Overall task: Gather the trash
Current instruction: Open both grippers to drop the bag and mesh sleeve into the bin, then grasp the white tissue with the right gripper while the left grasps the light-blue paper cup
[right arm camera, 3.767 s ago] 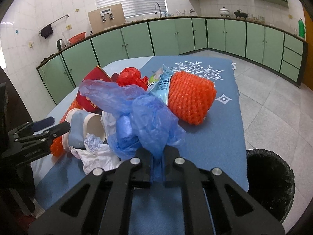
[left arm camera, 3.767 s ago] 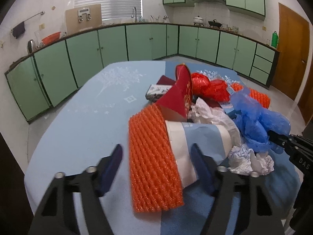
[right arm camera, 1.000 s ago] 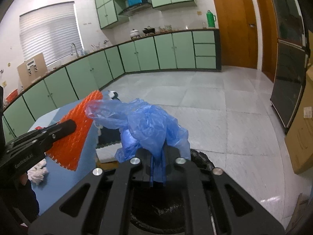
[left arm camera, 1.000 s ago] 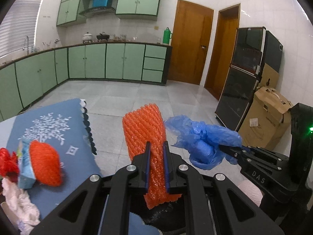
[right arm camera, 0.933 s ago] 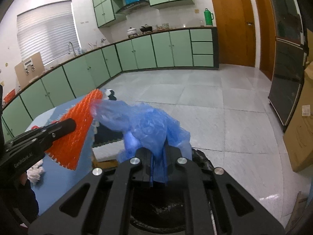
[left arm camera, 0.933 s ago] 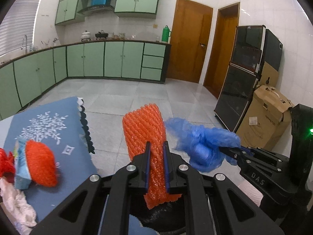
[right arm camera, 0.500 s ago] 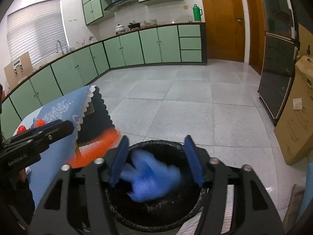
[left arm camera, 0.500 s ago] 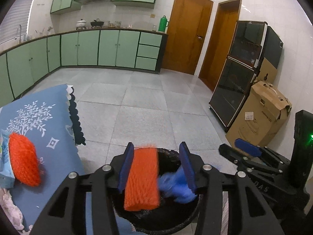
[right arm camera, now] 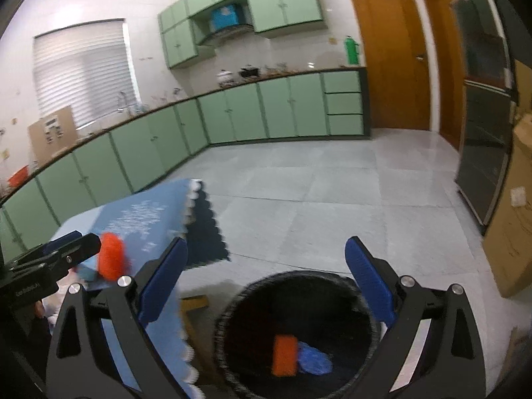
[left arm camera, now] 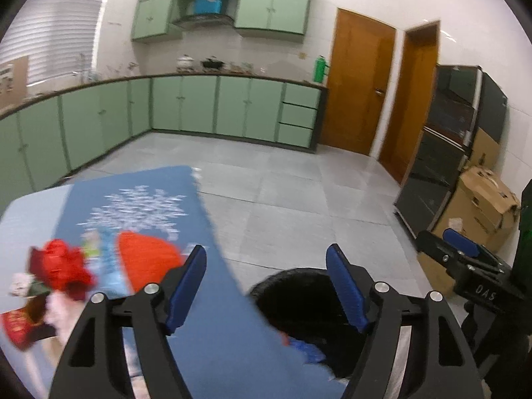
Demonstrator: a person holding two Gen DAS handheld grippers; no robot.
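Green cabinets (right arm camera: 232,113) line the far wall of the kitchen, with wooden doors (right arm camera: 389,56) at the upper right and grey floor tiles (right arm camera: 316,199) across the middle of both views. We see the black bin (right arm camera: 296,335) at the lower centre of the right wrist view; inside it lie an orange foam net (right arm camera: 284,355) and a crumpled blue plastic bag (right arm camera: 314,362), side by side. Our right gripper (right arm camera: 266,279) sits just above the bin's rim, its jaws having just been opening; they stand wide apart with nothing between them. Our left gripper (left arm camera: 266,286) has likewise just been opening, and its blue pads hold nothing. In the left wrist view the bin appears at lower centre, partly hidden by the edge of the blue tablecloth (left arm camera: 212,299). Remaining trash stays on that cloth at the lower left: a second orange foam net (left arm camera: 146,259), a red crinkled wrapper (left arm camera: 60,272) and white crumpled paper (left arm camera: 63,312), all blurred.
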